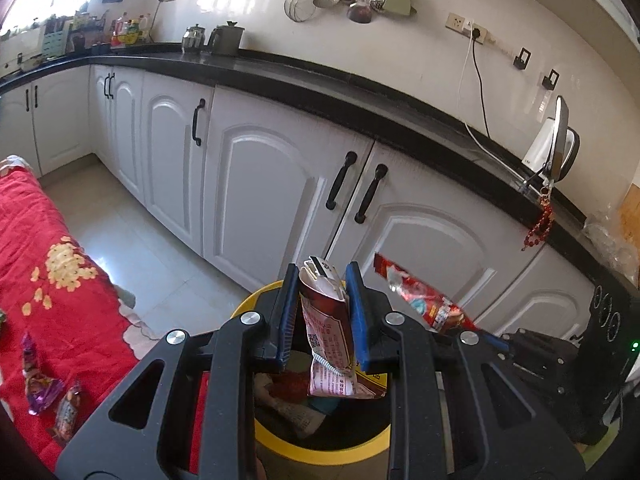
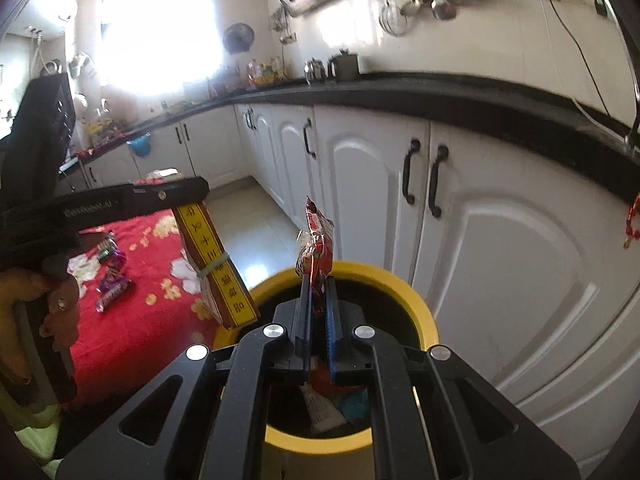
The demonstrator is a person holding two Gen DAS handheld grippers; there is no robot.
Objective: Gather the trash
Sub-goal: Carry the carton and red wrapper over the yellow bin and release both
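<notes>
White kitchen cabinets (image 1: pixel 264 184) under a black bench (image 1: pixel 360 96) fill the background, and below both grippers stands a yellow-rimmed bin (image 2: pixel 404 284) with a dark inside.

Left gripper (image 1: pixel 322 312): its jaws are closed on a flattened maroon carton (image 1: pixel 326 320). The carton's long axis runs roughly up and down; its folded top pokes out past the blue pads while its lower end hangs over the bin's mouth. In the right wrist view the same carton shows its yellow printed edge, tilted, top toward the left gripper and bottom end down toward the bin rim, with a green rubber band (image 2: pixel 214 266) round its middle.

Right gripper (image 2: pixel 319 312): its jaws are pinched nearly together on a red snack wrapper (image 2: pixel 316 248). The wrapper stands lengthwise along the fingers, its crumpled free end pointing up and away from the camera, above the bin's opening. From the left wrist it lies slantwise, just right of the carton.

Inside the bin lie paper and wrapper scraps (image 2: pixel 328 408). Beside the bin, a red flowered cloth (image 1: pixel 52 240) carries several candy wrappers (image 1: pixel 40 384). A person's hand (image 2: pixel 60 304) grips the left gripper's handle.
</notes>
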